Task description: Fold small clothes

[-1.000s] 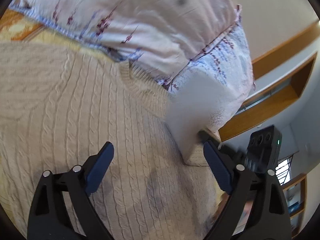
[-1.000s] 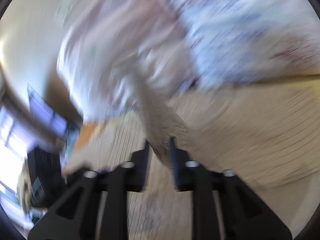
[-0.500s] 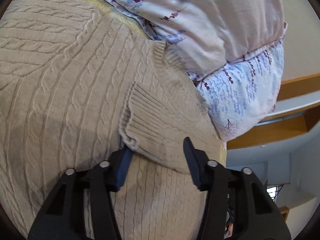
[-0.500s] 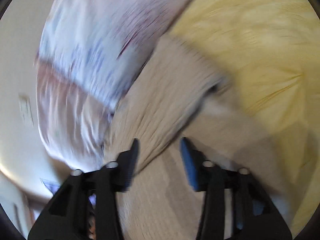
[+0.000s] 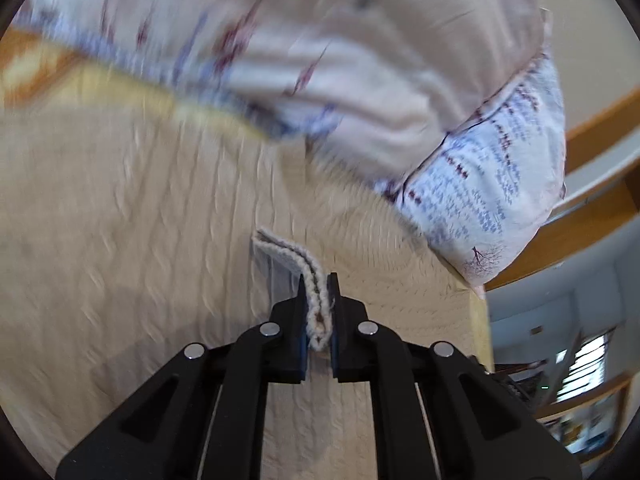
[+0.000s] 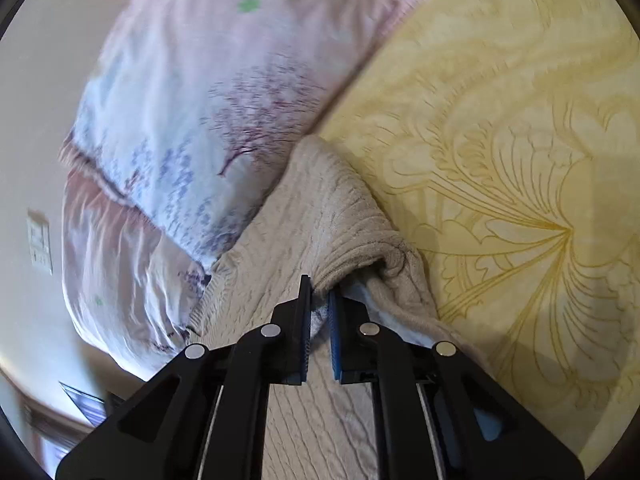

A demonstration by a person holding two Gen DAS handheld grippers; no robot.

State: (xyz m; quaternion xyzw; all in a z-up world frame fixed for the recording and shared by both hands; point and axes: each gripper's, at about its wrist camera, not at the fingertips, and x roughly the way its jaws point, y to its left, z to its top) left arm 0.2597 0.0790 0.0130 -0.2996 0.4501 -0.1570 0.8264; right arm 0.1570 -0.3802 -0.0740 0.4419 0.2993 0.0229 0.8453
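A beige cable-knit sweater (image 5: 132, 216) lies spread on the bed. My left gripper (image 5: 318, 308) is shut on the ribbed cuff (image 5: 298, 262) of a sleeve, which stands up between the pads. In the right wrist view the sweater (image 6: 316, 216) lies against the pillows, and my right gripper (image 6: 319, 312) is shut on a ribbed edge of it (image 6: 360, 248), bunched and lifted a little off the sheet.
Two stacked floral pillows (image 5: 360, 80) press against the sweater's far edge; they also show in the right wrist view (image 6: 192, 92). A yellow flower-patterned sheet (image 6: 520, 160) covers the bed to the right. Wooden shelving (image 5: 592, 208) and a wall stand beyond.
My left gripper has closed on the sleeve cuff it was straddling. My right gripper, open half a second ago, has closed on the sweater's ribbed edge. Both views have shifted.
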